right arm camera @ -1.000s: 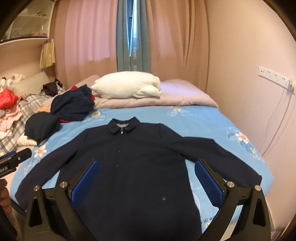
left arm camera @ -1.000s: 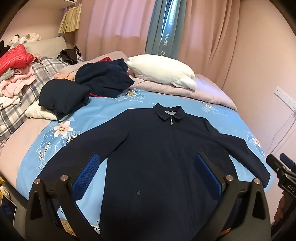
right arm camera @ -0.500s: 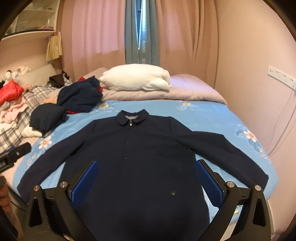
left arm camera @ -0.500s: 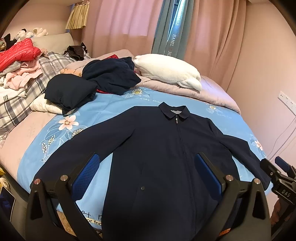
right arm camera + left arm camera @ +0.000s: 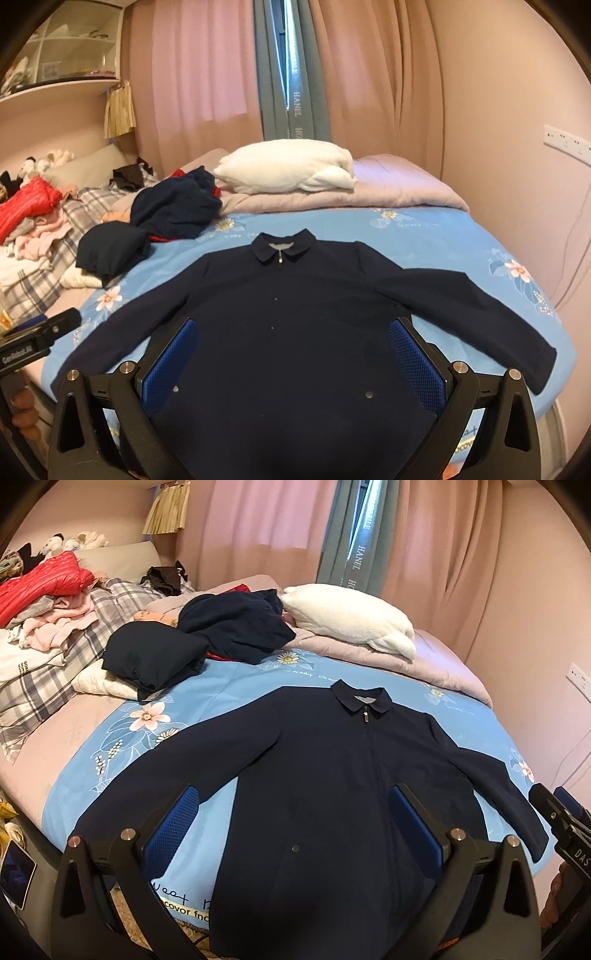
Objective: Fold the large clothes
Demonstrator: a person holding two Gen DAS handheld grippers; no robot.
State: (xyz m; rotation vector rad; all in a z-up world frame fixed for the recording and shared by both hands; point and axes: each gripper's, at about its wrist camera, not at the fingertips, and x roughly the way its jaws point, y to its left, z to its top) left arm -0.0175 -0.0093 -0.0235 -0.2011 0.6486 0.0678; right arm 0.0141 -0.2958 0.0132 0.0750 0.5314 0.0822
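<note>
We stand before the first fold, nothing gripped yet.
The navy jacket [image 5: 332, 775] lies flat on the bed [image 5: 229, 686], filling the lower centre of both frames; left tongs [image 5: 295, 823] and right tongs [image 5: 291, 354] are wide apart, empty. Next, we judge, each takes a sleeve.

From my remote seat I see pink walls [image 5: 491, 92], pink curtains [image 5: 199, 66] flanking a grey-blue drape [image 5: 291, 74], a bed with a blue floral sheet [image 5: 424, 236], a white pillow [image 5: 284, 166] and a wall shelf [image 5: 55, 48].
</note>
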